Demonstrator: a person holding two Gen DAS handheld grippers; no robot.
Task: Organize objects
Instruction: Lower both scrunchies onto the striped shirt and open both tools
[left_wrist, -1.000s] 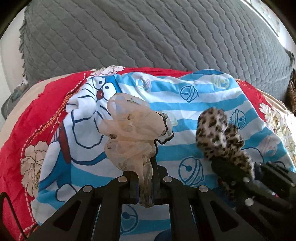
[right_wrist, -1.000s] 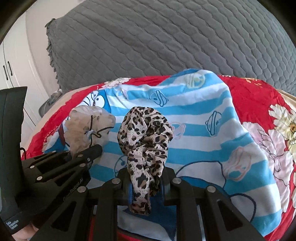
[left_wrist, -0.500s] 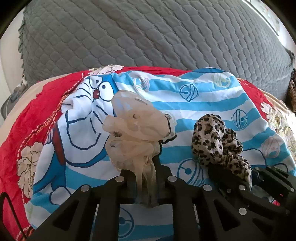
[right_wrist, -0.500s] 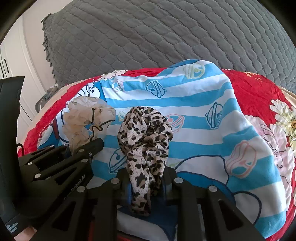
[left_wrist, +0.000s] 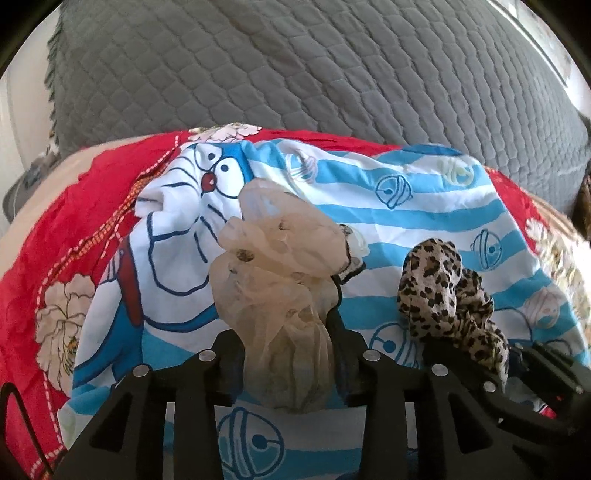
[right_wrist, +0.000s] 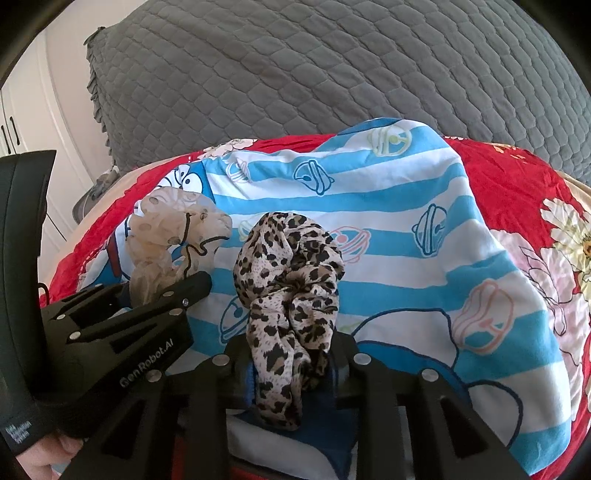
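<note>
two grippers, one scrunchie standing between each pair of jaws, over a cartoon blanket.

we find the left gripper with its jaws just having been opening; the sheer beige scrunchie stands between them, its lower end bunched in the gap, and we cannot tell whether the pads still press it. the right gripper has likewise just been opening, by less, with the leopard-print scrunchie upright between its fingers; contact there is also unclear to us. the two scrunchies sit near each other, apart, the beige one to the left. both rest over the blue-and-white striped cartoon blanket, which lies on a red floral cover. behind, a grey quilted pillow. a hand shows at the lower left of the right wrist view.
</note>
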